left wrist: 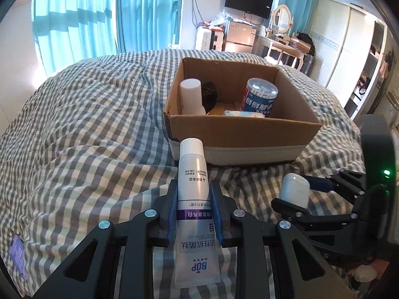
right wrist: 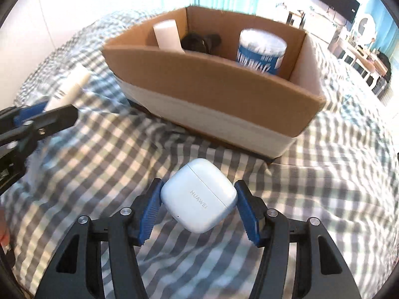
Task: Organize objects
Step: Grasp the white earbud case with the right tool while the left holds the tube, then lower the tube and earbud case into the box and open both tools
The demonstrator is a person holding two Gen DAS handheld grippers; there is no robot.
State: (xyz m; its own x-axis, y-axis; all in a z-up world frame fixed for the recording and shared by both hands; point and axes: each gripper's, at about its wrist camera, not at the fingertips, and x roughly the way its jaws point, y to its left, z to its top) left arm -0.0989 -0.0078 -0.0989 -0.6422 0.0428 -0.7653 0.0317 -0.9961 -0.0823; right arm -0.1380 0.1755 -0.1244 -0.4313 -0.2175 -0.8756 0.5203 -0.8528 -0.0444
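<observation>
My left gripper (left wrist: pixel 193 199) is shut on a white toothpaste tube (left wrist: pixel 192 186), cap pointing toward the cardboard box (left wrist: pixel 239 132). My right gripper (right wrist: pixel 198 199) is shut on a white earbuds case (right wrist: pixel 199 194) and holds it above the checked bedcover, just short of the box (right wrist: pixel 224 99). In the left wrist view the right gripper (left wrist: pixel 299 194) with the case (left wrist: pixel 294 189) shows at the right. In the right wrist view the left gripper (right wrist: pixel 49 109) and tube (right wrist: pixel 72 84) show at the left. The box holds a white bottle (left wrist: pixel 190 94), a blue tub (left wrist: pixel 260 97), a black item (left wrist: pixel 209 92) and a pale packet (left wrist: pixel 243 113).
The box sits on a bed with a grey-and-white checked cover (left wrist: pixel 87 137). A purple phone (left wrist: pixel 17 256) lies at the cover's lower left. Blue curtains (left wrist: pixel 99 17), a wall TV (left wrist: pixel 248 0), a small fridge (left wrist: pixel 239 36) and a dressing table (left wrist: pixel 284 42) stand beyond the bed.
</observation>
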